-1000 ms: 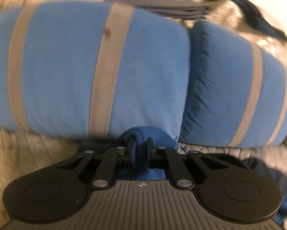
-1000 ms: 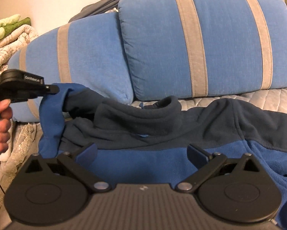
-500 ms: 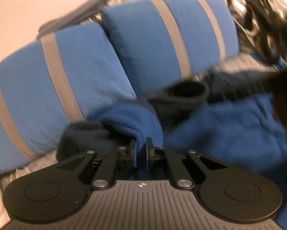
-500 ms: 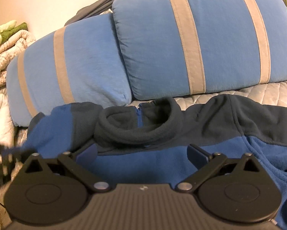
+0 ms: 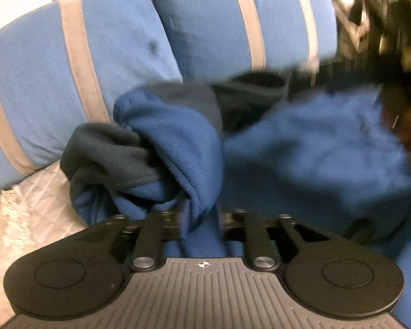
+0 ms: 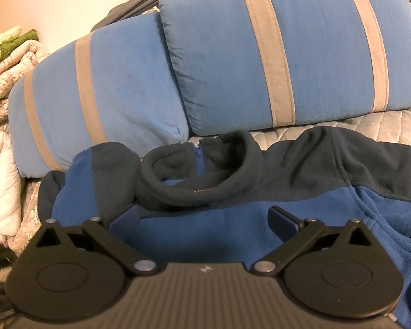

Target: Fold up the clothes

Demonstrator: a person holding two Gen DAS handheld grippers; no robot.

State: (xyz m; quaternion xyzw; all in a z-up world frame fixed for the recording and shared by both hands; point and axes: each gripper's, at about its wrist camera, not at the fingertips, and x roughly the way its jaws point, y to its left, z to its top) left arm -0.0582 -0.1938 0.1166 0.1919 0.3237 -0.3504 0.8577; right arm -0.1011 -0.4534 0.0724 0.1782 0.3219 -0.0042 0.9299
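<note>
since the earlier frame the sleeve (image 5: 178, 142) has been carried across and laid onto the fleece jacket (image 6: 233, 235) on the quilted bed (image 6: 392, 120), and the left gripper (image 5: 200, 222) has just been opened, cloth loose between its jaws. the right gripper (image 6: 202, 219) is held wide open, empty, above the chest. sleeve folding is judged in hand; next, the left gripper is to be withdrawn cleanly.
</note>
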